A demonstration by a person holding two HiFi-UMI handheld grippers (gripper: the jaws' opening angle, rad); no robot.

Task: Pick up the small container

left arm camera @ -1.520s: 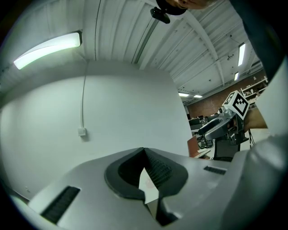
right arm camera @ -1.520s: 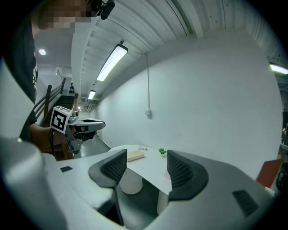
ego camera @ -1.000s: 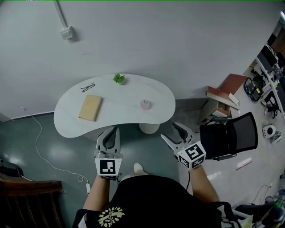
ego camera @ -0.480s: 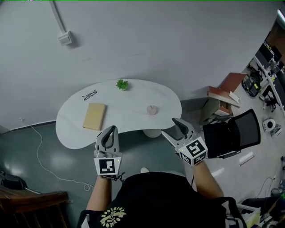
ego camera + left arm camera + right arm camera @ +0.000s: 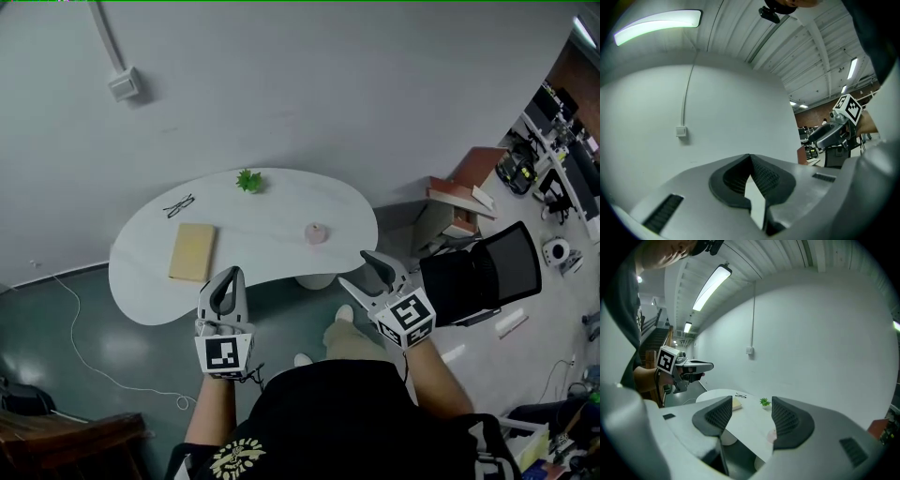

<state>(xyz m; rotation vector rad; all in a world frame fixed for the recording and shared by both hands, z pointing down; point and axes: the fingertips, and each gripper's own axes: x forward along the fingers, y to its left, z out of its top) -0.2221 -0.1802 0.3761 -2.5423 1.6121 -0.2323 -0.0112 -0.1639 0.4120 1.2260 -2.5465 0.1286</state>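
Observation:
The small pink container stands on the right part of a white kidney-shaped table. Both grippers hang in front of the table's near edge, short of the container. My left gripper is shut with nothing in it; in the left gripper view its pads meet at the tip. My right gripper is open and empty. In the right gripper view the container peeks out low beside the right-hand pad, well beyond it.
On the table lie a tan book, black glasses and a small green plant. A black office chair and a stack of books stand to the right. A white cable runs over the floor.
The table has shifted slightly left in the head view and a shoe now shows below the table's edge. Both grippers keep their pose, left shut, right open.

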